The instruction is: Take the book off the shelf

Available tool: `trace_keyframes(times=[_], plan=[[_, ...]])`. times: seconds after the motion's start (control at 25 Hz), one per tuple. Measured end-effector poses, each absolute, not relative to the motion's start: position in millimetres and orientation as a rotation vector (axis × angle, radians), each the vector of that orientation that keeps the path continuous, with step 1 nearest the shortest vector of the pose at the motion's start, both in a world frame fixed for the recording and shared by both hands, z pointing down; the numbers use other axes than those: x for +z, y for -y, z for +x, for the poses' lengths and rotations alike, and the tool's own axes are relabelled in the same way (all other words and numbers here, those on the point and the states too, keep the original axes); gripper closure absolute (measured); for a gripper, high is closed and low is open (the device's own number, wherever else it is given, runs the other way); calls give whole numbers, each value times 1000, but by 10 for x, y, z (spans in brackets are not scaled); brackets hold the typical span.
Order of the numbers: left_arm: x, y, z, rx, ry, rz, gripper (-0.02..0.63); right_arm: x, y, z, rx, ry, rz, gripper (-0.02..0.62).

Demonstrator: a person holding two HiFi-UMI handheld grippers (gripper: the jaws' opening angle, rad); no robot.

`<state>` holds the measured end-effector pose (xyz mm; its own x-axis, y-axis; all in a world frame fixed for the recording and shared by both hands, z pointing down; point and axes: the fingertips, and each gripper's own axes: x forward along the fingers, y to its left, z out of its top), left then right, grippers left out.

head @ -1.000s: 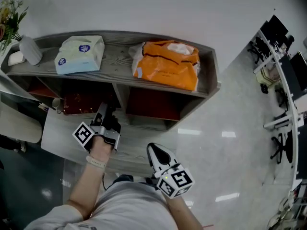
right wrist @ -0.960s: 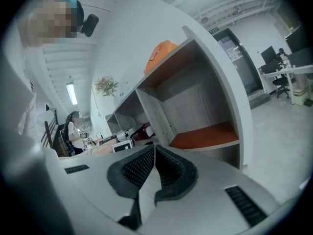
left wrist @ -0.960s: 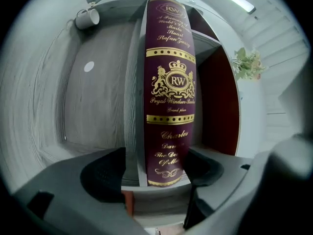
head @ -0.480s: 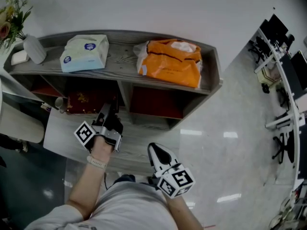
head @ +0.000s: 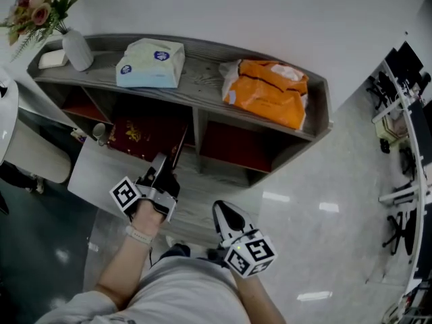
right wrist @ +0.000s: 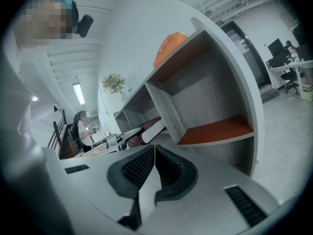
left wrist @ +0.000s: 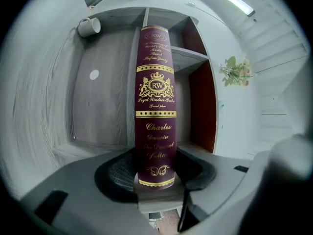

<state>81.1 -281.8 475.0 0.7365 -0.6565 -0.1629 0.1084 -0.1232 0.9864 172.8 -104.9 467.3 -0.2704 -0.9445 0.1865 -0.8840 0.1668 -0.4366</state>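
Book (head: 145,132) leaned partly out of a lower compartment of the shelf (head: 202,79) because the left gripper (head: 162,169), its jaws just closed further, pinched the spine to pull it, while the right gripper (head: 223,212) hung shut, unneeded.

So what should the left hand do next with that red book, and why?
Probably pull the book straight back, away from the shelf. The left gripper has just been closing its jaws and now clamps the book's spine between them. The head view shows the book only partly out of its lower compartment, so it isn't free yet.
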Motion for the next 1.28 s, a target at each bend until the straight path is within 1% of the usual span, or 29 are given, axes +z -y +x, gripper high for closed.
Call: trace_keyframes(times=[0.4,0.76,1.28], plan=[[4760,2563,267,-737,504,1591,383,4724,1274,1360,-750,-2419,-1655,575],[4708,2312,-207,-799,559,1613,383,4752,1567,874,-773,-2561,-1463,575],[4678,2083,-1149,-946,739,1577,385,4689,1908,123,-768,-2746,-1172,575]])
